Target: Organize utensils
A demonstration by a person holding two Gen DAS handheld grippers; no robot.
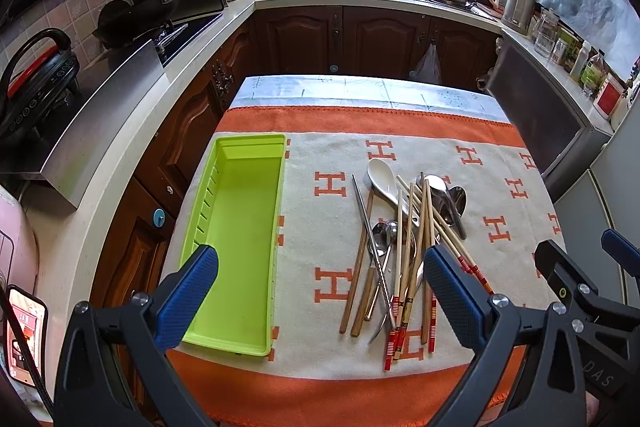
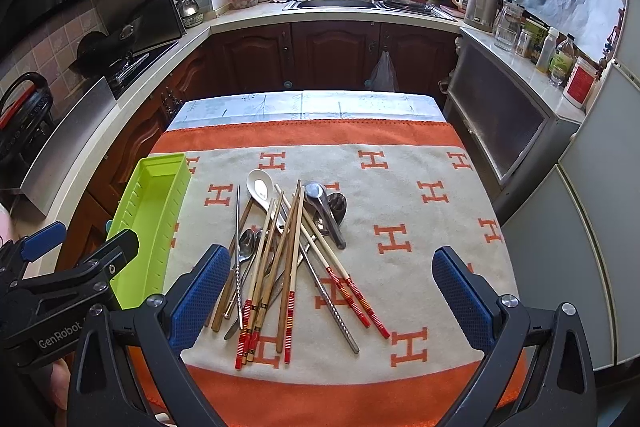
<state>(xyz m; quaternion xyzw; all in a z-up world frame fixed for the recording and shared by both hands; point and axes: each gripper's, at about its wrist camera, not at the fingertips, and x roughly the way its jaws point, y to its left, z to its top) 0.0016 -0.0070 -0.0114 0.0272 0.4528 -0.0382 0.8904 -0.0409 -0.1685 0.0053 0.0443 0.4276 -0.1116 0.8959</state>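
- A tangled pile of utensils [image 2: 288, 259], chopsticks, metal spoons and a white ceramic spoon [image 2: 260, 187], lies mid-surface on an orange-and-cream blanket [image 2: 420, 195].
- At its 9 o'clock sits an empty green tray [image 1: 240, 227].
- Left claw [image 1: 320, 291] released, grasping nothing.
- Right claw [image 2: 332, 295] released, above the pile.

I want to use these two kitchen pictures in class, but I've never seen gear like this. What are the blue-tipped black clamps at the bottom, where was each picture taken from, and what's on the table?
They are hand-held grippers; a person carries one in each hand. Each has a camera looking forward along its fingers. One picture comes from the left gripper, the other from the right gripper. Both are open and hold nothing. On the orange-and-cream cloth lie an empty green tray and, to its right, a jumbled pile of chopsticks and spoons.
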